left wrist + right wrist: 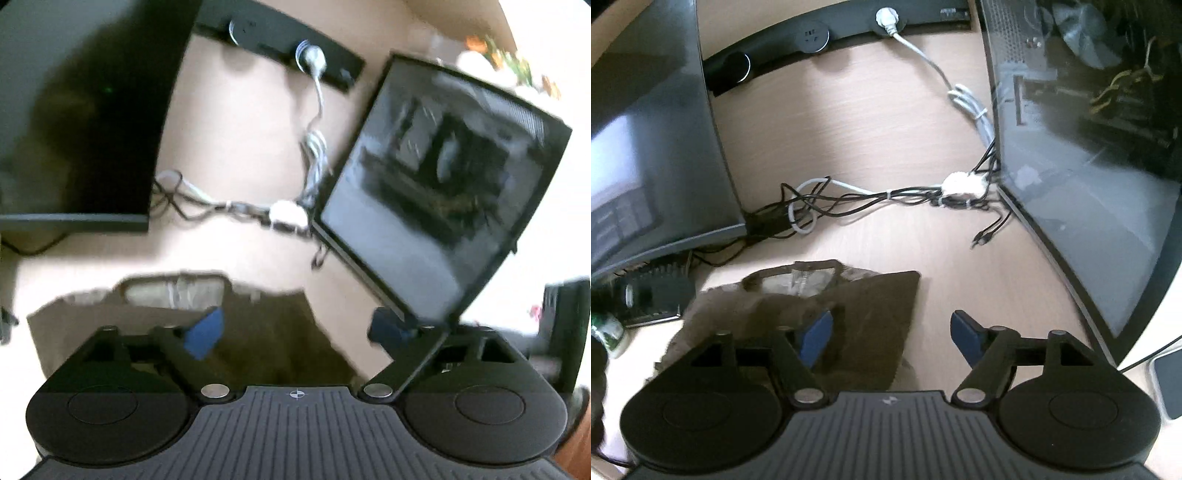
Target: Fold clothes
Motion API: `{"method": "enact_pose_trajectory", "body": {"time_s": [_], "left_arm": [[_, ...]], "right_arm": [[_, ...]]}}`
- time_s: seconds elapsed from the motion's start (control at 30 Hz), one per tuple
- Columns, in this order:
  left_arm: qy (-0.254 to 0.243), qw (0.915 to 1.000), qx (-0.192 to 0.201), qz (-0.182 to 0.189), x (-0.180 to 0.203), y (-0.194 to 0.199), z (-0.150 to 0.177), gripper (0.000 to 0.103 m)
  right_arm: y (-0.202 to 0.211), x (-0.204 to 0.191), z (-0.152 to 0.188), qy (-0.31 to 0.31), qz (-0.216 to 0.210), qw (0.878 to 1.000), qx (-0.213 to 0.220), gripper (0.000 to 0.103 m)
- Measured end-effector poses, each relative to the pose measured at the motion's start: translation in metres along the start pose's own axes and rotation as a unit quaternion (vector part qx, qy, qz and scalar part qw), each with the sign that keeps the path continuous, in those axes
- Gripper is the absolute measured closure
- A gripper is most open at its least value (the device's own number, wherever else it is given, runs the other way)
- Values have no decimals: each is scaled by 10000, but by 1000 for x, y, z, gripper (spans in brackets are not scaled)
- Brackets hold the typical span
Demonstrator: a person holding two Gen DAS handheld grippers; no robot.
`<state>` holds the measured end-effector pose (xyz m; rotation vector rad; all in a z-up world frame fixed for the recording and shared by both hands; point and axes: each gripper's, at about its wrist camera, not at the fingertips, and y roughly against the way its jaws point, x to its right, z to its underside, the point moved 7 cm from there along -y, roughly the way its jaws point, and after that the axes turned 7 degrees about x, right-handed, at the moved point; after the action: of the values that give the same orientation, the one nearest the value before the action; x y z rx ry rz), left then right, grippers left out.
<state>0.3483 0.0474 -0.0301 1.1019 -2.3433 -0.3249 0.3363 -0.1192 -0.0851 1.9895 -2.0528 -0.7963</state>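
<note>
left gripper [297, 336]: black ribbed body, round side discs, silver screws, blue pads | right gripper [892, 338]: same build, blue pads

Right gripper [892, 338]: two blue-padded fingers set apart, nothing pinched between them.
Garment: dark brown folded garment with a pale inner collar [827, 295] lies flat under and beyond the left pad; the right pad is over bare desk.
Desk: light wood-grain desk [871, 122] ahead of the jaws.
Cables: tangled black and white cables [886, 195] well beyond the fingertips.
Monitor: dark curved monitor [646, 140] far left.
Case: glass-sided computer case [1100, 147], probably, right of the jaws.
</note>
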Motion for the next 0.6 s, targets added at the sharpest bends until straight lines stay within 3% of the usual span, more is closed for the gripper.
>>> {"method": "enact_pose_trajectory", "body": {"time_s": [0.2, 0.33, 0.37, 0.4, 0.43, 0.5, 0.6], "left_arm": [[248, 9967, -333, -696, -40, 11, 16, 8], [-615, 9926, -416, -964, -34, 8, 21, 7], [-923, 9898, -441, -992, -29, 4, 21, 7], [-1240, 9859, -468, -1023, -24, 1, 21, 7], [-1555, 9810, -494, -1053, -19, -3, 22, 7], [-2069, 9714, -484, -1056, -7, -12, 24, 7], [-2662, 9584, -380, -956, 12, -27, 25, 7]], "right_arm": [[-35, -26, 8, -196, -565, 9978, -283, 31], [-81, -47, 20, -79, -879, 9934, -730, 39], [-92, -50, 25, -65, -906, 9919, -889, 47], [-97, -51, 29, -56, -904, 9908, -1003, 67], [-103, -53, 32, -47, -902, 9896, -1117, 71], [-98, -59, 25, 75, -982, 9894, -1071, 91], [-64, -67, -13, 94, -1302, 9894, -643, 96]]}}
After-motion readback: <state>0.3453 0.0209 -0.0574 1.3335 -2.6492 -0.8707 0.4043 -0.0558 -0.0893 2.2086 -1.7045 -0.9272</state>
